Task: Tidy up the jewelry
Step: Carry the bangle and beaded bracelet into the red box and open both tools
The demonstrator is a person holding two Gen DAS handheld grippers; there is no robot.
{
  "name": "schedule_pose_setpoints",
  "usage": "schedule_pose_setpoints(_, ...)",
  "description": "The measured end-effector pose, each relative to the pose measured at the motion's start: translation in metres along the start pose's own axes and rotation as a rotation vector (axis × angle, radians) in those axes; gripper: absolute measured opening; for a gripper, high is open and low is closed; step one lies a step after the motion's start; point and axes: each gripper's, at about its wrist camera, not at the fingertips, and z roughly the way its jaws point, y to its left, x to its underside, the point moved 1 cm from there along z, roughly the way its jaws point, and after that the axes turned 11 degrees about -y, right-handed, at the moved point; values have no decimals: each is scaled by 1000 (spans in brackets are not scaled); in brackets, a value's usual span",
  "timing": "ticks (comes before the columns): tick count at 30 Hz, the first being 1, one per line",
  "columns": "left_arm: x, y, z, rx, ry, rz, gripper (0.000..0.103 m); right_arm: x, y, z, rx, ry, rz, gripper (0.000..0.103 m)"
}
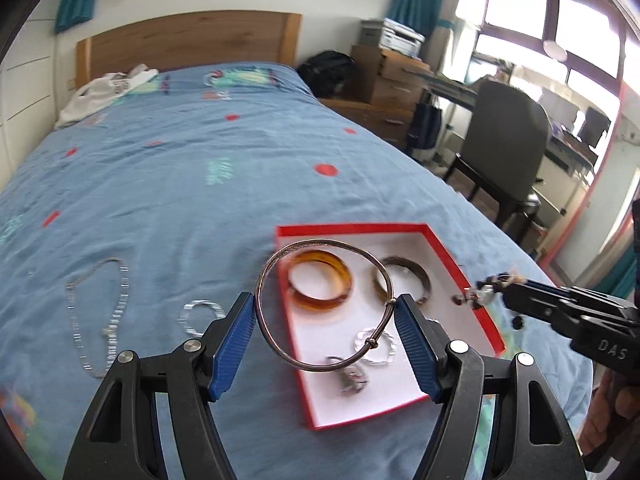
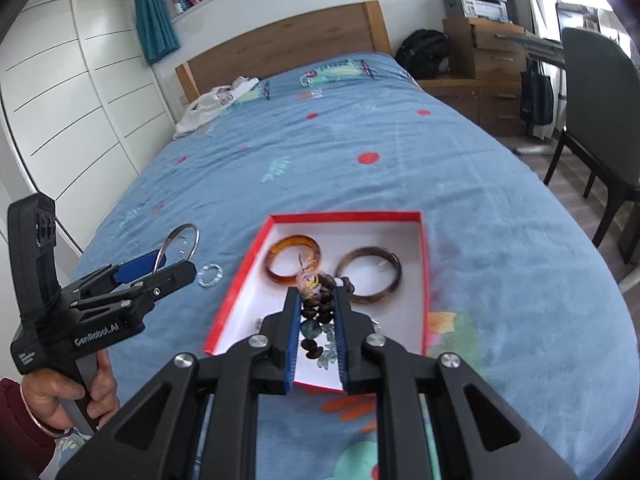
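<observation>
I had the left gripper (image 1: 326, 312) spread wide, its pads pressing a thin metal bangle (image 1: 320, 304) from both sides, raised over the left edge of the red box (image 1: 486, 312) on the blue bedspread (image 1: 200, 184). My right gripper (image 2: 318, 300) was nearly closed, pinching a dark beaded bracelet (image 2: 316, 312) above the box, where an amber bangle (image 2: 294, 258) and a brown bangle (image 2: 370, 278) lay side by side.

Red-rimmed white box (image 1: 486, 322), amber bangle (image 1: 320, 280), blue red-dotted bedspread (image 1: 200, 184).
</observation>
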Motion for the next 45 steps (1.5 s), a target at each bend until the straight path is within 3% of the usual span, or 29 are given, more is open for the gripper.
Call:
schedule_pose_setpoints(12, 27, -32, 55, 56, 109, 62, 70, 26, -32, 36, 9, 76, 27, 15)
schedule_pose_setpoints(22, 52, -35, 66, 77, 178, 108, 70, 43, -32, 53, -3, 153, 16, 15)
schedule_pose_setpoints(45, 65, -44, 70, 50, 199, 160, 70, 54, -32, 69, 46, 263, -42, 16)
